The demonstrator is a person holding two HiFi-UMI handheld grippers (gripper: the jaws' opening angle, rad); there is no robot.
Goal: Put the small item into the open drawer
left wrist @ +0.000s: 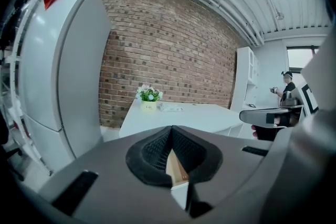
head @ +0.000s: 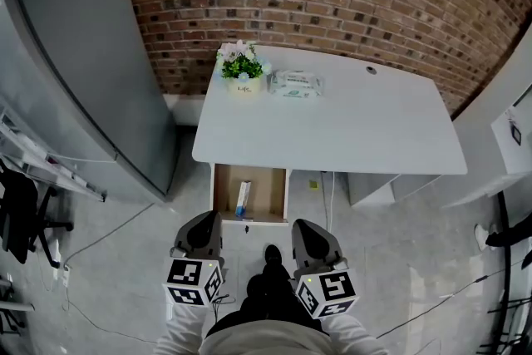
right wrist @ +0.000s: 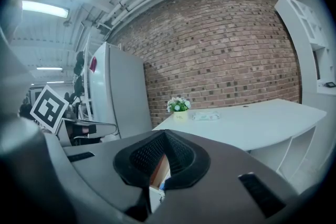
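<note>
Both tongs, left (left wrist: pixel 172 152) and right (right wrist: pixel 163 157), are pinched fully closed with nothing between their pads. They are held low at 6 o'clock of the open drawer (head: pixel 218 194), which juts out from under a white surface (head: pixel 374 129). The small item (head: pixel 243 198) lies inside that drawer on its wooden bottom, lengthwise, left of the middle and toward the 6 o'clock edge. On that showing the task looks done, or all but done.

The likeliest mishap from here is a knock. The tongs and the person's shoe (head: pixel 273 253) sit near the drawer's front, and a bump there could jolt the drawer and send the light item sliding. If the item were to be shifted, the tongs would have to part first. Brought down closed, they would only shove it, and so slim a thing could skid or swing round against the drawer wall. A loose cable (head: pixel 108 237) trails over the floor at 8 o'clock of the drawer and could catch a foot on stepping back.

The item itself is a narrow oblong pack, white with blue along part of it. Its print is too small to read, and whether it rests flat or on edge cannot be told. A sliver of blue below the right tongs' pads, in the right gripper view, is probably the same pack.

A potted plant (head: pixel 242 72) stands at 11 o'clock on the surface, with a wipes pack (head: pixel 297 84) just beside it at 3 o'clock. Both are well apart from the drawer.
</note>
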